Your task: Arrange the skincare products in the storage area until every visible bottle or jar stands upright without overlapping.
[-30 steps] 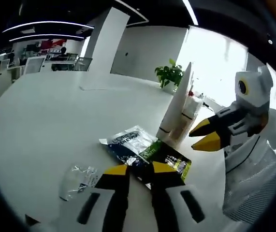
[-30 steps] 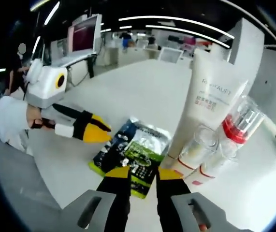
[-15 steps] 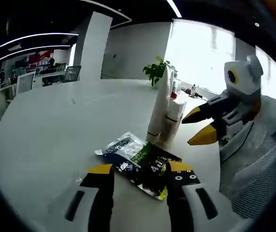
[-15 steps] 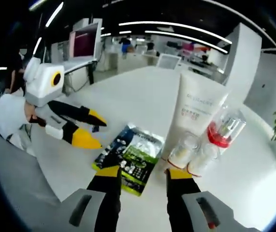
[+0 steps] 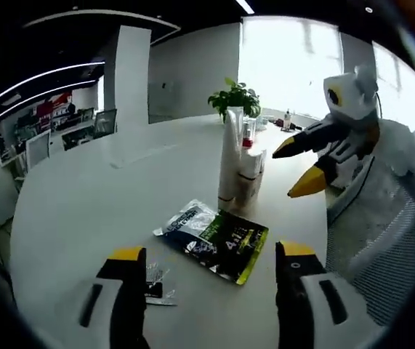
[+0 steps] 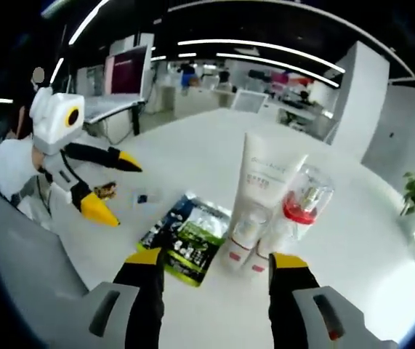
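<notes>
While both the left gripper point(image 5: 211, 254) and right gripper point(image 6: 218, 262) hang with jaws spread wide and empty, one white tube point(image 6: 264, 185), one red-collared bottle point(image 6: 301, 207) and two small bottles point(image 6: 245, 234) stand clustered beside two flat sachets point(image 6: 184, 240) on the white table point(image 6: 185, 160).

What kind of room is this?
Probably an open-plan office: a big round white table, desks with a screen behind it, long ceiling strip lights, and a potted plant near a bright window.
</notes>
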`<state>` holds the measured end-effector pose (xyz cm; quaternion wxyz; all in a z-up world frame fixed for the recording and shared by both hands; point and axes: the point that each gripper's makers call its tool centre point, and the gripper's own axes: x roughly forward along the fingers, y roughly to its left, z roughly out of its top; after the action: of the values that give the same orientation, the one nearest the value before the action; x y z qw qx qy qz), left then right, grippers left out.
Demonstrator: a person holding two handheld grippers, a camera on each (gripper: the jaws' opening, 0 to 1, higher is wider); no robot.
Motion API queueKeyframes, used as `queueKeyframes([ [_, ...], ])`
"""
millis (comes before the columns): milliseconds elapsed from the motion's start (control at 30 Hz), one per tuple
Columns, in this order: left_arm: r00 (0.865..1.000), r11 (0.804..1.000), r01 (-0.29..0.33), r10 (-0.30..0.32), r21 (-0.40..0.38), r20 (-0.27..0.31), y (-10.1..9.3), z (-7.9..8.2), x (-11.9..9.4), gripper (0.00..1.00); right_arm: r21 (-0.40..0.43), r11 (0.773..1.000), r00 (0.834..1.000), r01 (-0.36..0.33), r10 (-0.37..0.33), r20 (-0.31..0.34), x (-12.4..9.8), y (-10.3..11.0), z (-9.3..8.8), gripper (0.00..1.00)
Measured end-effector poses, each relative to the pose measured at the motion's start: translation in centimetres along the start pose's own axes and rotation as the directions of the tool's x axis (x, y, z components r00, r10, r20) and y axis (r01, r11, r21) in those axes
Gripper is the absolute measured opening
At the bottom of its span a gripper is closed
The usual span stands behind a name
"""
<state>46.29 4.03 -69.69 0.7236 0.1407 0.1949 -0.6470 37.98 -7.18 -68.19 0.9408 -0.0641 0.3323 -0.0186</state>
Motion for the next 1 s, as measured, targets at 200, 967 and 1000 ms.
queueKeyframes([
  [200, 1.000, 1.000, -0.009, 0.009, -0.006, -0.013, -0.3, 0.1, -1.1, 0.84, -0.033, 0.999, 1.000, 0.007, -0.007, -0.007, -0.6, -0.2, -0.3, 0.70],
  [967, 0.997, 0.997, -0.073, 0.073, -0.029, -0.005, -0.3, 0.4, -5.3, 0.99, -0.063, 0.998, 1.000, 0.000, -0.001, -0.022, -1.6, -0.3, -0.9, 0.99],
  [1000, 0.997, 0.997, -0.074, 0.074, -0.022, -0.006, -0.4, 0.4, -5.5, 0.99, -0.061, 0.998, 1.000, -0.001, 0.000, -0.023, -1.7, -0.3, -0.9, 0.99],
])
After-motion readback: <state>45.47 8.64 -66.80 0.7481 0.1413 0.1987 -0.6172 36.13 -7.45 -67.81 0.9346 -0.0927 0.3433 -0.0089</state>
